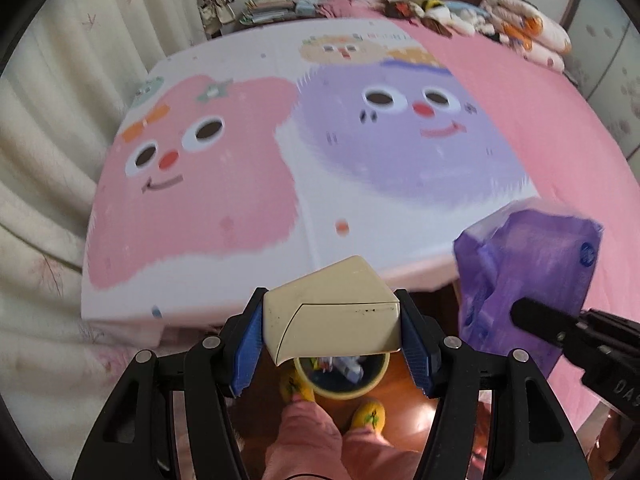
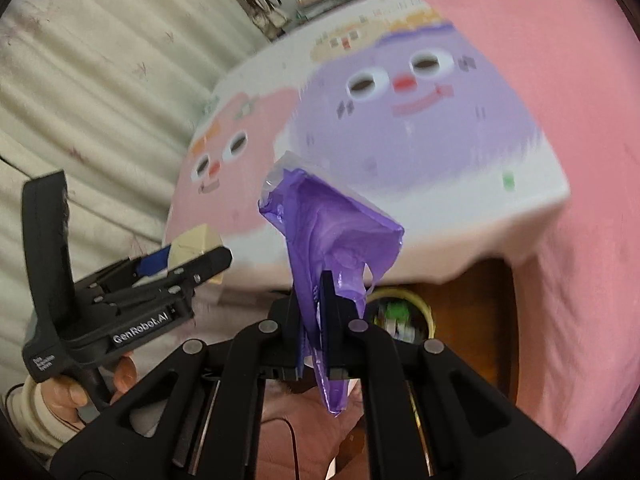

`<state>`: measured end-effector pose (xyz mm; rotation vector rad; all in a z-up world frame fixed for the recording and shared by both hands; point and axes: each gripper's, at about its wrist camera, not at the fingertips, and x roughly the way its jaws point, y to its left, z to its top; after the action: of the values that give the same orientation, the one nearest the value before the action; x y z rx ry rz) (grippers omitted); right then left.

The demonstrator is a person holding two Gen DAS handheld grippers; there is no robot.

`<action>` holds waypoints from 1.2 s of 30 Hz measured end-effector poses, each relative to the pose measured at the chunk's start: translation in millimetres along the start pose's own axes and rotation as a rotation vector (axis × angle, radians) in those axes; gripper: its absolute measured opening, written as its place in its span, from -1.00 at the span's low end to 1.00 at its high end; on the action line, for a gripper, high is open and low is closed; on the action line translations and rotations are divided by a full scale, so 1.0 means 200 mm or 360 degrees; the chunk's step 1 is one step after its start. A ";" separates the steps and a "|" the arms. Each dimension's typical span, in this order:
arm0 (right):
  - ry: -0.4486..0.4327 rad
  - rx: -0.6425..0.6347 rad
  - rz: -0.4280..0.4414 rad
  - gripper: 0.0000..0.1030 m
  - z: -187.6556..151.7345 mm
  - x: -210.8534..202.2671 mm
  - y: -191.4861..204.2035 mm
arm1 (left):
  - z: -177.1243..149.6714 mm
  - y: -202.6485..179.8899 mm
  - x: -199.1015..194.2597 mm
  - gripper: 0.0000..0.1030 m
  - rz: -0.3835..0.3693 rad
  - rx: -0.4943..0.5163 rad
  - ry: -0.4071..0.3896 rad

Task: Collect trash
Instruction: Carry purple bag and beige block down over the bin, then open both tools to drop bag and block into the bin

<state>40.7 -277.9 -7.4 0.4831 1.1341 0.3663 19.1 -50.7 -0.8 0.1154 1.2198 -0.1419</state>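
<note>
A bedroom: a bed spread with a soft sheet printed with a pink and a purple cartoon face fills the far view, with cream pleated curtains on the left and a heap of plush toys and folded quilts at the far headboard. Both views are smeared with motion blur.

Near the foot of the bed, on the reddish wood floor, stands a round yellow-rimmed trash bin with scraps inside. Directly above it the left gripper points steeply downward, its blue ribbed pads clamped on the two sides of a cream box, a smooth, hard, wedge-shaped piece with a few dark specks along one edge. In the right wrist view the person's hand wraps that gripper's black handle, a pale knit cuff at the wrist.

To the right, the right gripper is tilted down less steeply, its jaws squeezed tight on a purple plastic bag, a thin, glossy, crumpled film that bunches between the pads and flares open beyond them, a tail hanging below. It hangs near the bed's edge, above and just left of the bin.

Below, pink trousers and yellow slippers stand beside the bin.
</note>
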 end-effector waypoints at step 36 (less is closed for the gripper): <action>0.0536 0.0484 -0.0285 -0.92 -0.93 1.54 -0.80 | -0.82 0.25 1.69 0.20 -0.0322 -0.0151 0.0482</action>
<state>-7.0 -220.9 -394.8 0.5948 1.5604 0.1188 -10.6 9.2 -374.0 -0.0728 1.5373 -0.2495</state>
